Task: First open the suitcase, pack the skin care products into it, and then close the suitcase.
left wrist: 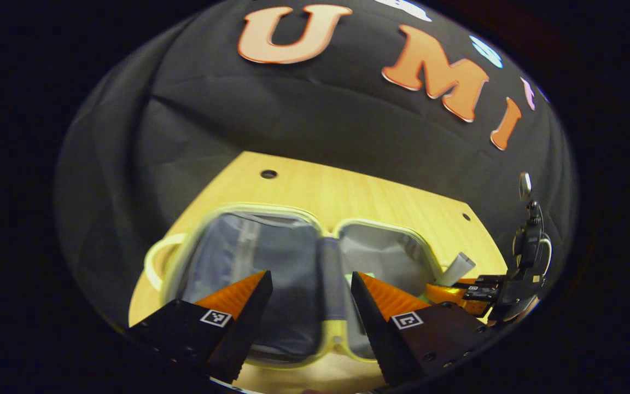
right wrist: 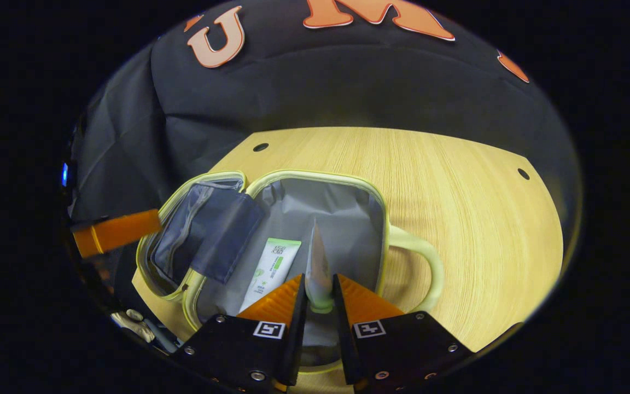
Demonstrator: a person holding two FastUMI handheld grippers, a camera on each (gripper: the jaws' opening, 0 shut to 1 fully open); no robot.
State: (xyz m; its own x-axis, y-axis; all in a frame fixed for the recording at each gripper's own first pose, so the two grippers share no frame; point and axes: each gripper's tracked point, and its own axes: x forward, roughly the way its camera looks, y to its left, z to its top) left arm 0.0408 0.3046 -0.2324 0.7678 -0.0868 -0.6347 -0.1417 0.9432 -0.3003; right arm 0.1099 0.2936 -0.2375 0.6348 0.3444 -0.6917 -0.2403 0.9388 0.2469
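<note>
The case [right wrist: 315, 219] lay open flat on the wood table [right wrist: 473, 208], both halves facing up, grey lining inside, pale green rim and a handle [right wrist: 419, 257] on the right half in the right gripper view. The left half had a dark pocket flap [right wrist: 211, 230] folded over it.

The right gripper [right wrist: 319, 295] was clenched on a tube [right wrist: 318, 262]: both fingers pressed on its lower end, near the cap, and the flat crimped end pointed up and away, above the right half of the case. A 2nd tube [right wrist: 270, 265], white w/ green print, lay on the lining of the same half, just beside the held one, on its left. I cannot tell if the two touched.

In the left gripper view the left gripper [left wrist: 311, 295] was released, fingers wide apart w/ nothing between them, hanging over the near edge of the case [left wrist: 271, 257], approx. at the hinge between the halves. At the right edge of that view the right gripper [left wrist: 460, 293] showed w/ the tube [left wrist: 456, 269] sticking up tilted from it, over the right half. A holding hand was too hidden to tell.
</note>
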